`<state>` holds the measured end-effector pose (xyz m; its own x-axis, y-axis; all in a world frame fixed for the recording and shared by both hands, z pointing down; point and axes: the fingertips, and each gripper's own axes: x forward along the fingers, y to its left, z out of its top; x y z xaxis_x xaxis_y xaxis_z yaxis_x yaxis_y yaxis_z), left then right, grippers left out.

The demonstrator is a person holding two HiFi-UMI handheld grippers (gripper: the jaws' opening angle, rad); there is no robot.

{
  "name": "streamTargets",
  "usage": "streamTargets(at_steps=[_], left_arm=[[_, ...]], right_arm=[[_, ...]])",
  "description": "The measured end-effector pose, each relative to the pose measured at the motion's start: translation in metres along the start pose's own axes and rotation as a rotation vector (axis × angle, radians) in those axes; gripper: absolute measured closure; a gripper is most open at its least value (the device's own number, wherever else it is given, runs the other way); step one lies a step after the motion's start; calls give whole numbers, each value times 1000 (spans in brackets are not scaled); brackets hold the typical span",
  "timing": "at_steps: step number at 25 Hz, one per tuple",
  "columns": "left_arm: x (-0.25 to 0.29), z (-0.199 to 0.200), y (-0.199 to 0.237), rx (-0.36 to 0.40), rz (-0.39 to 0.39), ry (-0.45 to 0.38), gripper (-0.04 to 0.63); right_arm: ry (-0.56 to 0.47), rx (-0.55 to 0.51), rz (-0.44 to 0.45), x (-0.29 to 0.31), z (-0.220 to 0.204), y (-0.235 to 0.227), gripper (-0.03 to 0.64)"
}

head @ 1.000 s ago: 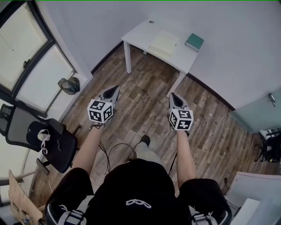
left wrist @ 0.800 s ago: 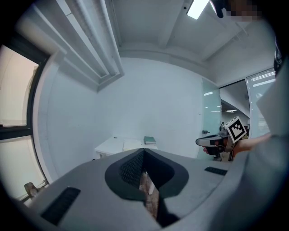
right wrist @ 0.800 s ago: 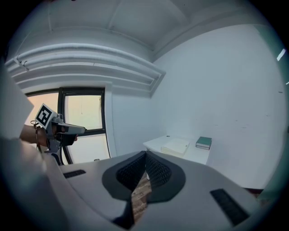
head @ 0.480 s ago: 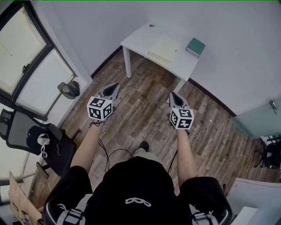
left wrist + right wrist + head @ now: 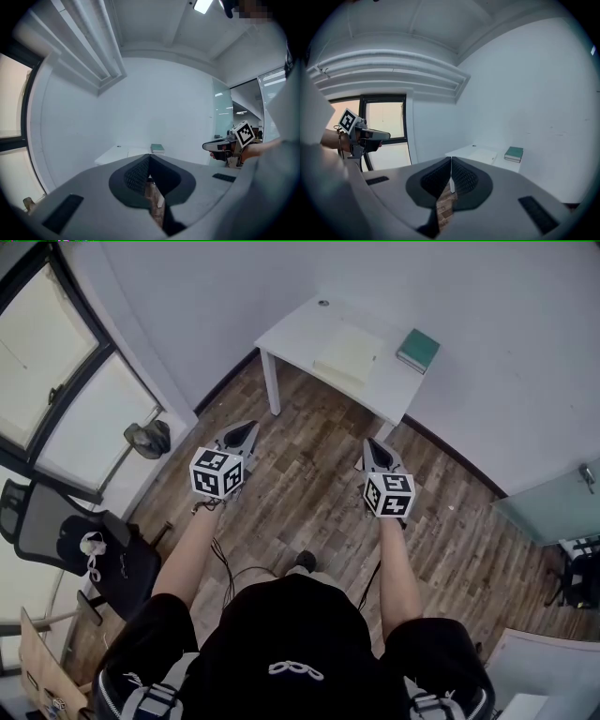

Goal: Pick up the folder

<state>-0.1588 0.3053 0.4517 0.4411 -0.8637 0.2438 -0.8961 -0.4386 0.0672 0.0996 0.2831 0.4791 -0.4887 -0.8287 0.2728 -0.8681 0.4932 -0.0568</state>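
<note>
At mid-frame the left gripper (image 5: 246, 430) and right gripper (image 5: 371, 444) hang over the wood floor (image 5: 309, 493), each with fingers (image 5: 135, 176) pressed together on nothing. Well beyond, at upper centre, the pale folder (image 5: 349, 351) lies flat on the white bench (image 5: 291, 329), with a green book (image 5: 417, 350) to its right. The folder looks thin, light and floppy, and is probably best pinched at its near edge.

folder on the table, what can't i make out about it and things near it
Folder: head view, too small to show its opening edge.
Small dark object at the table corner: head view, too small to identify.
Green book: cover print too small in every view.
</note>
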Motion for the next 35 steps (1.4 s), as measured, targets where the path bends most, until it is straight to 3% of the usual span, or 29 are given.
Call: streamTargets(at_steps=[17,29,35], left_arm=[[38,4,-56,34,-83,33,574],[80,4,-55,25,-115,36,574],[112,13,-34,19,-128,36,574]], right_arm=[[9,0,-35,-32,-12,-36,592],[15,-6,-43,-10,-10,-58,592],[14,2,-58,20,2,-70,592]])
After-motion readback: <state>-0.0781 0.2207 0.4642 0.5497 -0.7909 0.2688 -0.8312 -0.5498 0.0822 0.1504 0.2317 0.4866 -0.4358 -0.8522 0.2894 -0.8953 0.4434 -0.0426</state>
